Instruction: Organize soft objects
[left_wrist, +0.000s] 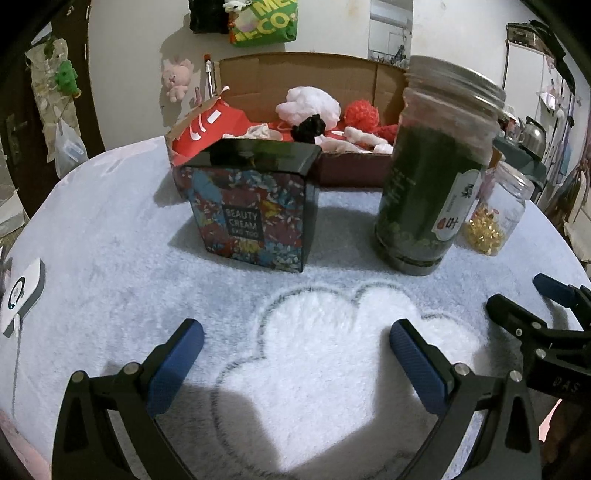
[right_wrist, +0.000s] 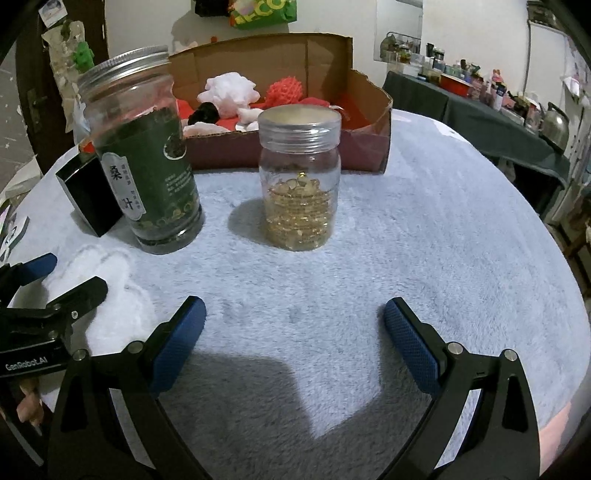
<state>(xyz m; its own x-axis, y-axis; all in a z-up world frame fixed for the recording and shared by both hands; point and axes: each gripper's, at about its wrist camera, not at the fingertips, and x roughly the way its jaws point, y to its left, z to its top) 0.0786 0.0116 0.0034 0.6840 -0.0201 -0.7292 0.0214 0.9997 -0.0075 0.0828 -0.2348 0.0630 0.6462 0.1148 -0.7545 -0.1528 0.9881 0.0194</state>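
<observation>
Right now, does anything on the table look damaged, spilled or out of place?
Nothing is spilled. The green tea jar, capsule jar and Beauty Cream box stand upright with lids on. Only the cardboard box holding the soft toys looks worn: its right wall is torn along the top edge.

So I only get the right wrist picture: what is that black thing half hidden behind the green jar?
Observer: The left wrist view shows its front: a box with a flowery print, lettered BEAUTY CREAM.
Operator: And the left end of the cardboard box, which the jar hides from me?
Observer: A red bag with white markings leans there.
Operator: Is the other gripper holding anything?
Observer: No. The left gripper is open and holds nothing. It is above a white cloud shape on the blanket.
</observation>
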